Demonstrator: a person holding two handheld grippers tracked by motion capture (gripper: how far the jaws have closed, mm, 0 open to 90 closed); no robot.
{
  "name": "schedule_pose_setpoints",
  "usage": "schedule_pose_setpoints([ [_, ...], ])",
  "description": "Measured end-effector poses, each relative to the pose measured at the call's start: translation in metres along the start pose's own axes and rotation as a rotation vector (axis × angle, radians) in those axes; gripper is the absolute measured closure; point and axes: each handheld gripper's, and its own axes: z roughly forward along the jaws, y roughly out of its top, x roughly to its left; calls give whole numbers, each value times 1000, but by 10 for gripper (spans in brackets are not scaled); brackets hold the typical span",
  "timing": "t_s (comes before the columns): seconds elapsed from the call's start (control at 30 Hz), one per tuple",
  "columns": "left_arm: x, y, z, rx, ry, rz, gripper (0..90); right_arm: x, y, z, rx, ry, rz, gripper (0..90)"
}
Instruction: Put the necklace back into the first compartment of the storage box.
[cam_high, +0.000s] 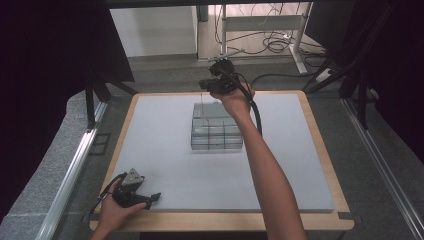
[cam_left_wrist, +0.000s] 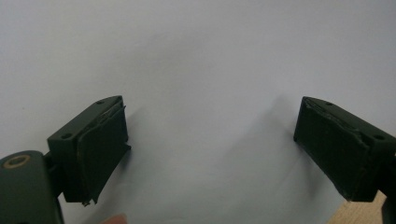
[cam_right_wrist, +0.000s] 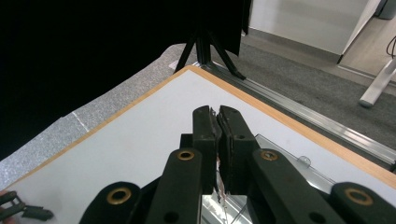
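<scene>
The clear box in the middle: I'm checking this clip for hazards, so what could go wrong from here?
1. The right gripper, fingers shut, seems to pinch the lid of the clear box; the thin lid might slip free.
2. Pulling could drag or tip the box, since the left gripper rests open at the table edge, not steadying it.

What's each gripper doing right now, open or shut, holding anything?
Left gripper: open, empty, over the white mat.
Right gripper: shut above the clear box; contents unclear.

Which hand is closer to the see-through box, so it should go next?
The right. The right gripper, jaws shut, hovers at the far edge of the clear plastic compartment box. The left gripper rests open at the grey mat's near corner, far from it.
</scene>
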Motion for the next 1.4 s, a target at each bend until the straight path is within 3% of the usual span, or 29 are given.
schedule_pose_setpoints([
  [0.23, 0, 0, 0, -5, 2, 1, 98, -9, -12, 24, 19, -4, 40, 844],
  [0.5, 0, -1, 0, -4, 5, 0, 98, -16, -23, 36, 37, 8, 72, 844],
  [1.03, 0, -1, 0, -3, 5, 3, 98, -9, -33, 58, 84, 14, 65, 844],
  [1.4, 0, -1, 0, -4, 4, 1, 98, -16, -56, 78, 148, 15, 88, 844],
])
